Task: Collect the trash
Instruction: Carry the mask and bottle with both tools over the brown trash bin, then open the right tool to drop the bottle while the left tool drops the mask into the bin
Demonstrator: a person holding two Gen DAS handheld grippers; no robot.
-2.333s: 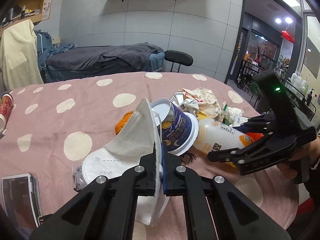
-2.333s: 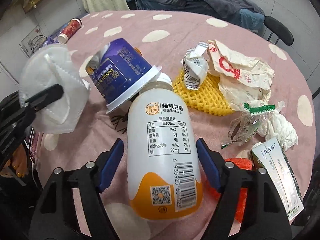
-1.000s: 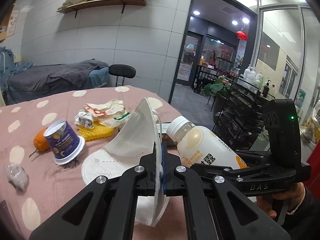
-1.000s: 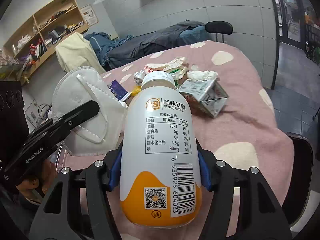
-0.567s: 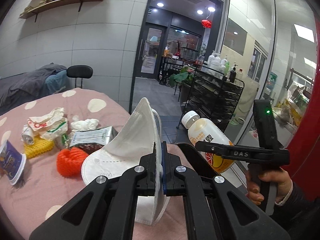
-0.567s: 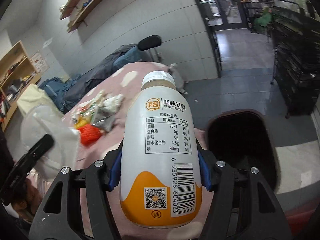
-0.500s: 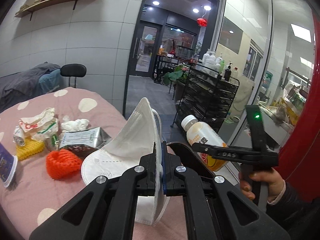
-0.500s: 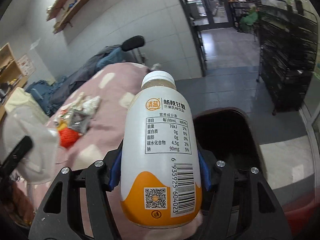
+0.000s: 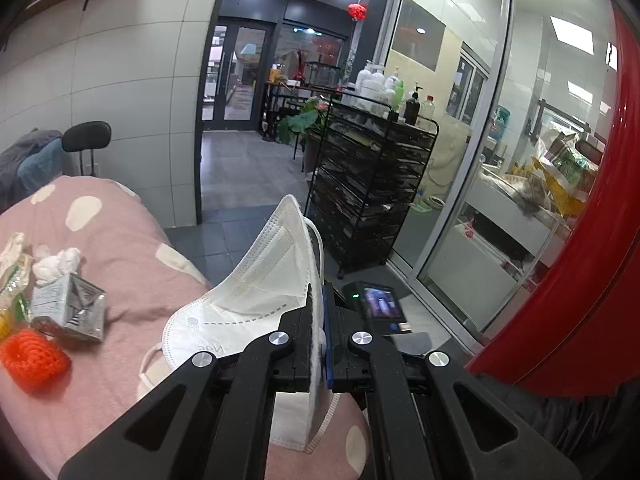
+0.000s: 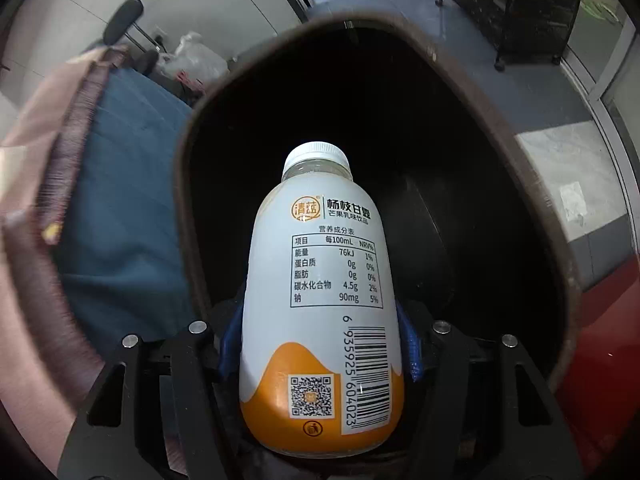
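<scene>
- Right gripper (image 10: 320, 354): jaws set wide and clamped on the body of 1 bottle (image 10: 320, 300); blue pads (image 10: 230, 344) press its 2 sides.
- Bottle: white plastic with an orange base, white screw cap, printed nutrition table, barcode and QR code; the cap points away from the camera, into the mouth of the bin.
- Bin (image 10: 532, 168): dark, brown-rimmed, interior black; the bottle hangs over its opening, with no contact to rim or wall visible.
- Right view surrounds: blue cloth and pink blurred fabric to the left, grey tiled floor beyond, red surface at lower right.
- Left gripper (image 9: 318, 344): jaws fully closed, pinching 1 white face mask (image 9: 264, 284) along its folded edge; the mask stands upright above the fingers, ear loops hanging.
- Table (image 9: 120, 236): pink cloth with white dots, lying below and left of the mask.
- Items on the table, left edge: 1 crushed carton (image 9: 68, 308), 1 orange foam net (image 9: 30, 360) touching it, 1 white tissue wad (image 9: 58, 264) just behind.
- Beyond: black wire rack (image 9: 368, 184) carrying bottles, glass partition, open doorway.
</scene>
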